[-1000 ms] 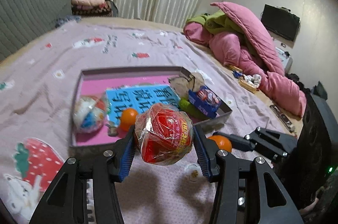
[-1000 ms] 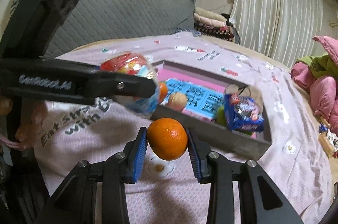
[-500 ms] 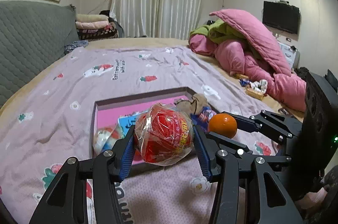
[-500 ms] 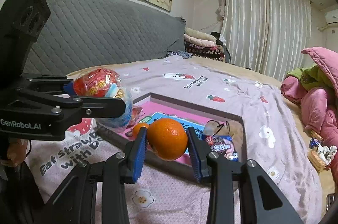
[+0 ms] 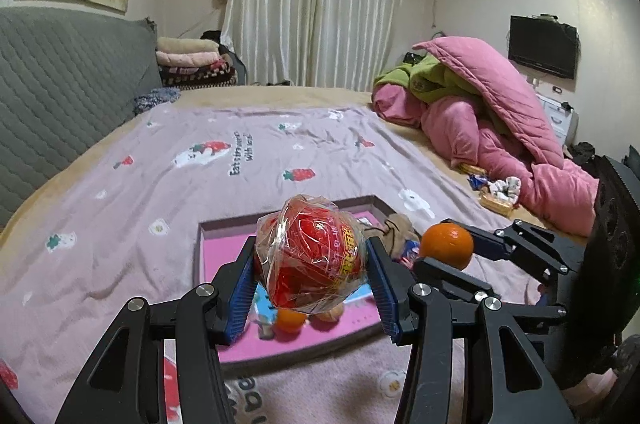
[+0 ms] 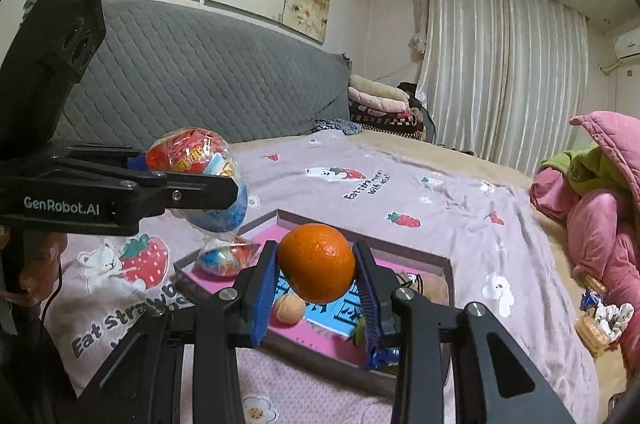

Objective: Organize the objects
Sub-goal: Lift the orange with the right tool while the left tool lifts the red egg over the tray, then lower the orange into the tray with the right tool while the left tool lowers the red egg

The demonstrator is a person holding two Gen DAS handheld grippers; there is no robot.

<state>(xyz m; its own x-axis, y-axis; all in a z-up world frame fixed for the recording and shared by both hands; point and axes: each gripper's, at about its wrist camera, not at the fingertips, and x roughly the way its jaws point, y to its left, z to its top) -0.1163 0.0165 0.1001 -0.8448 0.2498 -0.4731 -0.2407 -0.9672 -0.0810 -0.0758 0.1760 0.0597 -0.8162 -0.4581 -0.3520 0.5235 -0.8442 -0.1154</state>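
My left gripper point(image 5: 312, 276) is shut on a red plastic-wrapped ball point(image 5: 314, 266) and holds it in the air above the near part of the shallow grey tray point(image 5: 288, 218) with a pink floor. It shows in the right wrist view point(image 6: 196, 167) too. My right gripper point(image 6: 316, 288) is shut on an orange point(image 6: 316, 264), also raised over the tray point(image 6: 360, 236); the orange shows in the left wrist view point(image 5: 446, 244). In the tray lie a second wrapped ball point(image 6: 224, 258), a walnut point(image 6: 289, 308), a small orange point(image 5: 289, 320) and a blue snack packet point(image 6: 382, 354).
The tray sits on a mauve strawberry-print blanket point(image 5: 240, 159) on a bed. A pink and green duvet heap point(image 5: 480, 111) lies at the right, with snack packets point(image 5: 496, 189) beside it. A grey quilted headboard point(image 6: 200, 95) and folded blankets point(image 5: 188, 63) stand at the far left.
Both grippers have risen and tilted up with their loads; the tray now appears lower and smaller in both views. Both grips are unchanged.
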